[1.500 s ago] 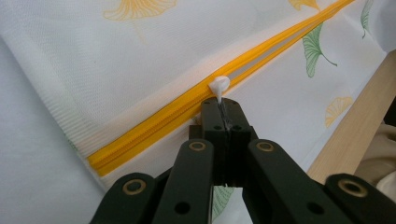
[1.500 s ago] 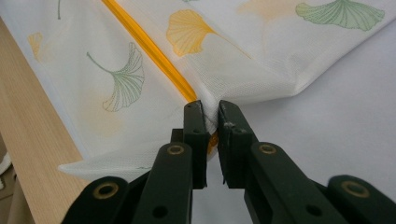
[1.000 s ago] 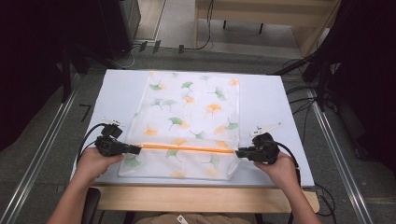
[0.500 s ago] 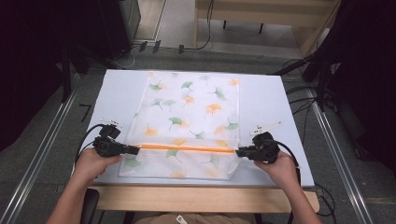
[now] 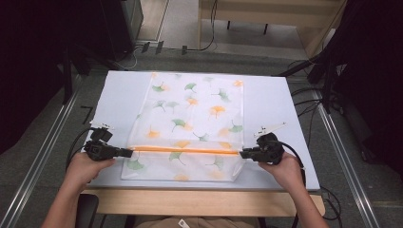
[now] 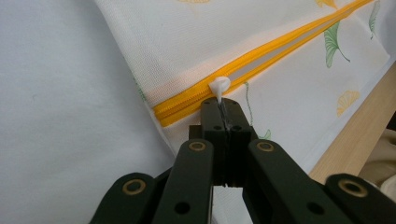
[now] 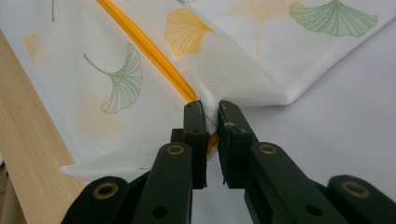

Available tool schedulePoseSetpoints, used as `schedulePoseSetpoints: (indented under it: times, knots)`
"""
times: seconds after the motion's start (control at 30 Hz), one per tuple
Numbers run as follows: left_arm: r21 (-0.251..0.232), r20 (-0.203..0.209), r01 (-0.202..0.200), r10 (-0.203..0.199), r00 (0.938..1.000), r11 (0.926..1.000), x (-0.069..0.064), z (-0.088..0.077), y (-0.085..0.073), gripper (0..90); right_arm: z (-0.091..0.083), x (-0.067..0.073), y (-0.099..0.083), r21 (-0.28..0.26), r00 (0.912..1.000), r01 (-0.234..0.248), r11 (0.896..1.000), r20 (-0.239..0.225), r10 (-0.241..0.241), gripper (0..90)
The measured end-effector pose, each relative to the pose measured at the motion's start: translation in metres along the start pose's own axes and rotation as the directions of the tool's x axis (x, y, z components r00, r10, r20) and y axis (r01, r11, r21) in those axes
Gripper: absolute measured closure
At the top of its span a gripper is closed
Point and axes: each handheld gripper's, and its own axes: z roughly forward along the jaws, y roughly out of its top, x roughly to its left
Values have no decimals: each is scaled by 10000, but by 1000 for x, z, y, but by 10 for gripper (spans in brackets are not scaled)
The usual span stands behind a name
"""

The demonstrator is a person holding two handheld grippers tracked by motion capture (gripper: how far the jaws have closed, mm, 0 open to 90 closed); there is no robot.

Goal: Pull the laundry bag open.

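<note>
A white mesh laundry bag printed with green and orange ginkgo leaves (image 5: 192, 126) lies flat on the pale counter (image 5: 271, 102), stretched between the two tools along its orange zipper (image 5: 183, 150). The left tool (image 5: 127, 152) sits at the zipper's left end, its jaws pressed together on the small white zipper pull (image 6: 219, 87); the left gripper view shows that pull clearly, with the teeth running away from the jaw tips. The right tool (image 5: 243, 154) sits at the zipper's right end, jaws narrow and clamping the bag's mesh edge (image 7: 211, 122), a pinch seen close in the right gripper view. Beyond both tools the counter is bare; its wooden front edge (image 7: 28, 140) runs just beside the bag. Black cables (image 5: 309, 107) lie on the floor well off to the right tool's side.
</note>
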Motion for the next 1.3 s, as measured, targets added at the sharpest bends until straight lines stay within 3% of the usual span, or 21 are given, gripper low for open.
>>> schedulePoseSetpoints:
  times: [1.3]
  knots:
    - [166,124,59,-61,9999,9998,3,-2,-1,900,0,0,-1,20,10000,-50,10000,37,50,845]
